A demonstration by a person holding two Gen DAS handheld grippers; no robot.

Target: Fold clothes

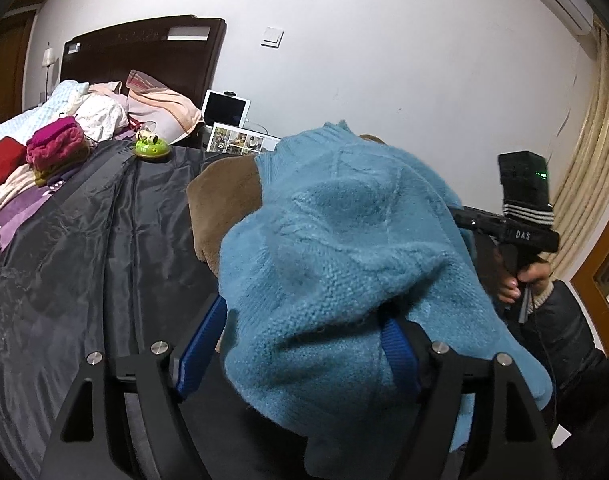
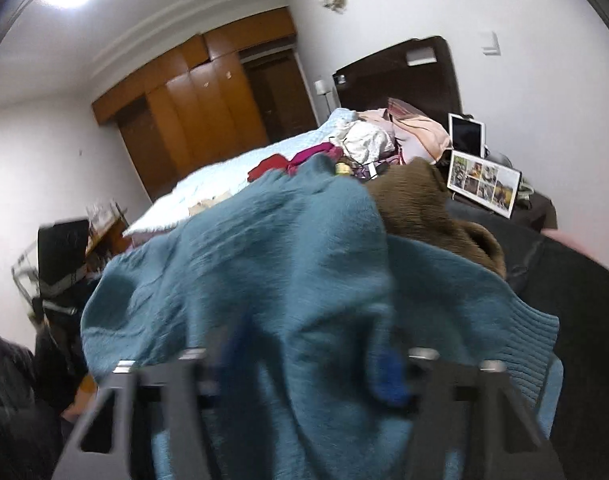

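Nearest both lenses, one blue sweater (image 1: 344, 264) drapes over left gripper (image 1: 300, 344) and right gripper (image 2: 312, 364), hiding whether either grips. Beyond: one brown garment (image 1: 224, 208), black sheet (image 1: 84, 248), two folded piles (image 1: 52, 152).

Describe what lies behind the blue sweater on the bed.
A brown garment lies behind the blue sweater, on the dark sheet. The sweater hides most of it.

Dark headboard (image 1: 144, 52), tablet (image 1: 225, 109) beside a photo collage (image 1: 236, 142), green toy (image 1: 151, 148), wooden wardrobe (image 2: 192, 112).
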